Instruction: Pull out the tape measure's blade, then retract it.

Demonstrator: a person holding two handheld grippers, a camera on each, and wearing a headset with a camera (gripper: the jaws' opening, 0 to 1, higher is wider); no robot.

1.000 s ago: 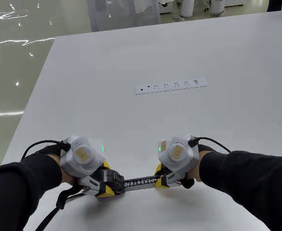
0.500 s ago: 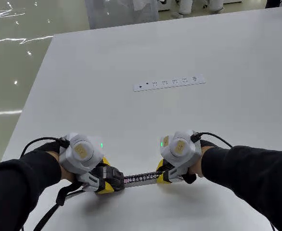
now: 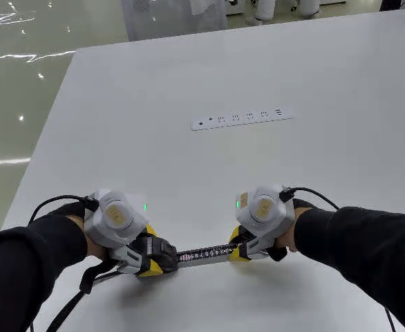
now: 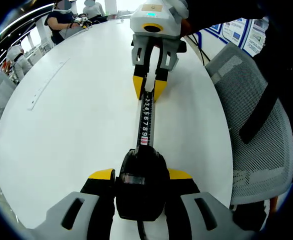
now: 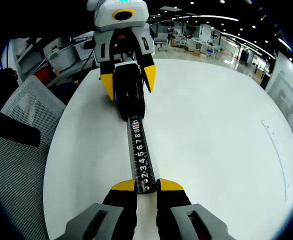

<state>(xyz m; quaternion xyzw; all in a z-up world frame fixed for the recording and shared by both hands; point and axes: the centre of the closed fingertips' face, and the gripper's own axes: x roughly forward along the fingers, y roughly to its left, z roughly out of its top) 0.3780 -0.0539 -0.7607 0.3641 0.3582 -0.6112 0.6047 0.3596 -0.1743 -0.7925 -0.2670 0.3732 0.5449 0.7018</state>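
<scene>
left gripper (image 4: 140, 175) — grips tape case (image 3: 162, 254) | right gripper (image 5: 146, 186) — pinches blade (image 4: 145, 120)

Tape measure (image 3: 162, 254) part-extended, nr front edge of white table (image 3: 189, 173).
Black case (image 4: 139, 196) clamped in left gripper (image 4: 139, 175); short dark blade (image 5: 138, 150) w/ white digits 1-9, red mark nr case mouth, runs straight & flat to right gripper (image 5: 146, 186), tip pinched there.

Left gripper (image 3: 149, 260) clamps tape measure (image 3: 164, 254); right gripper (image 3: 236, 252) pinches its blade (image 3: 206, 254)
</scene>
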